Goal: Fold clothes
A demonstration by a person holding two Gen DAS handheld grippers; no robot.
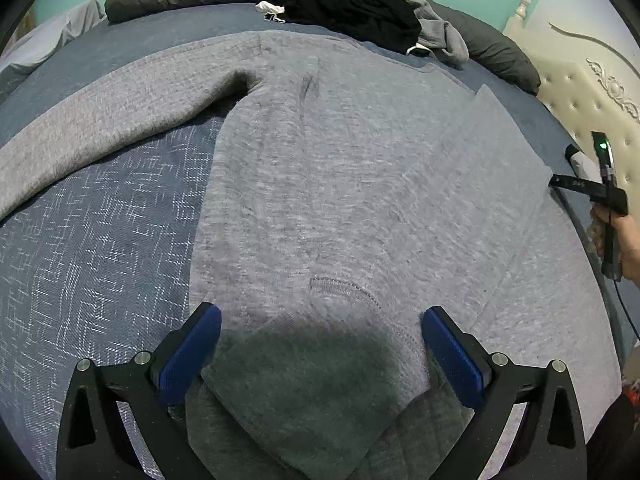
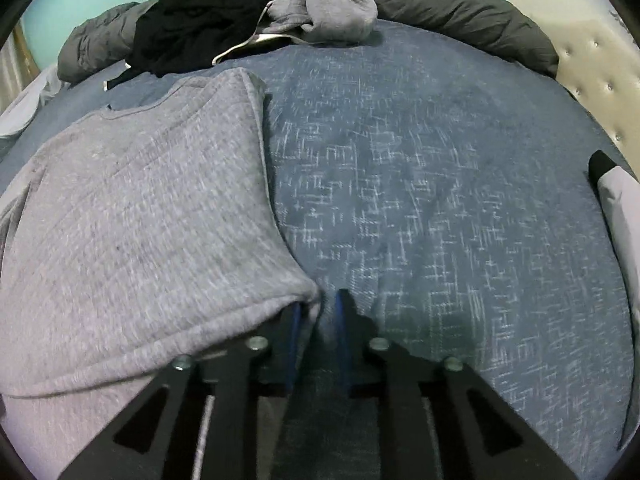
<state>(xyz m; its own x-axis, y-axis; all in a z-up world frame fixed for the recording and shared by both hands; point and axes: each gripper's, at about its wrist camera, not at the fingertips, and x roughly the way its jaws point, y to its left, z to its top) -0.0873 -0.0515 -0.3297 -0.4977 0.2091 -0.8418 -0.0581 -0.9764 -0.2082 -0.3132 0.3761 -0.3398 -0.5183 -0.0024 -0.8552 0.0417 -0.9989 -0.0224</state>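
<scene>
A grey sweatshirt [image 1: 340,184] lies spread on the blue bed cover [image 1: 100,248], one sleeve stretched to the left. My left gripper [image 1: 320,320] is open, its blue pads wide apart just above the sweatshirt's near part and empty. In the right wrist view the sweatshirt [image 2: 140,220] has a folded edge on its right side. My right gripper [image 2: 318,312] is nearly closed, with the corner of the sweatshirt's hem pinched between its blue pads. The right gripper also shows in the left wrist view [image 1: 560,181] at the garment's right edge.
A pile of clothes, a black garment [image 1: 352,0] and a grey hoodie [image 2: 320,4], sits at the far side with a dark grey duvet [image 2: 460,8]. A cream tufted headboard [image 1: 580,92] stands at the right. A pillow [image 2: 620,208] lies at the right edge.
</scene>
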